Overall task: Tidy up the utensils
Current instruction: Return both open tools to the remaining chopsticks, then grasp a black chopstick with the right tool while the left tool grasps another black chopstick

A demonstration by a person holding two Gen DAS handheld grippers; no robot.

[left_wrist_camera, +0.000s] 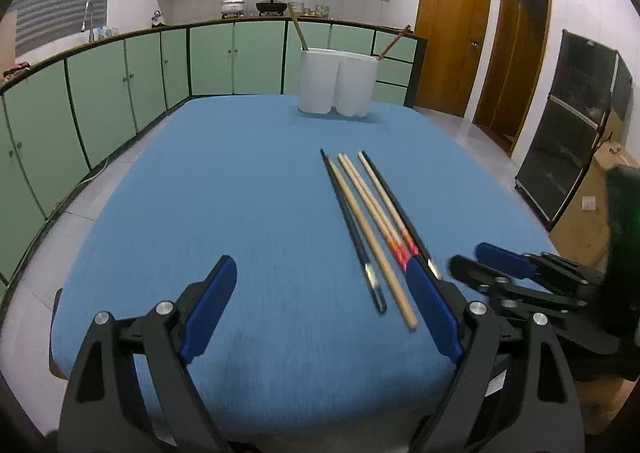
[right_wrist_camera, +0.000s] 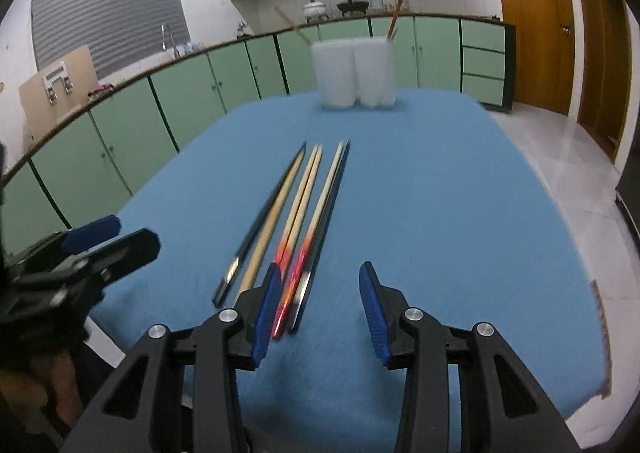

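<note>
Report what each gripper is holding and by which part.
Nothing is held. Left gripper and right gripper are both open; the chopsticks lie loose on the blue table.

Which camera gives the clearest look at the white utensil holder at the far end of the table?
The left wrist view: the white utensil holder is sharp there, with both compartments distinct. In the right wrist view the holder is motion-blurred, its edges smeared.

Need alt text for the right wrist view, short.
Six chopsticks, black, plain wooden and red-ended, lie side by side on a blue tablecloth, their near ends just ahead of the open right gripper. A white two-compartment holder stands at the far edge, one chopstick in each compartment; the left gripper shows at left.
</note>
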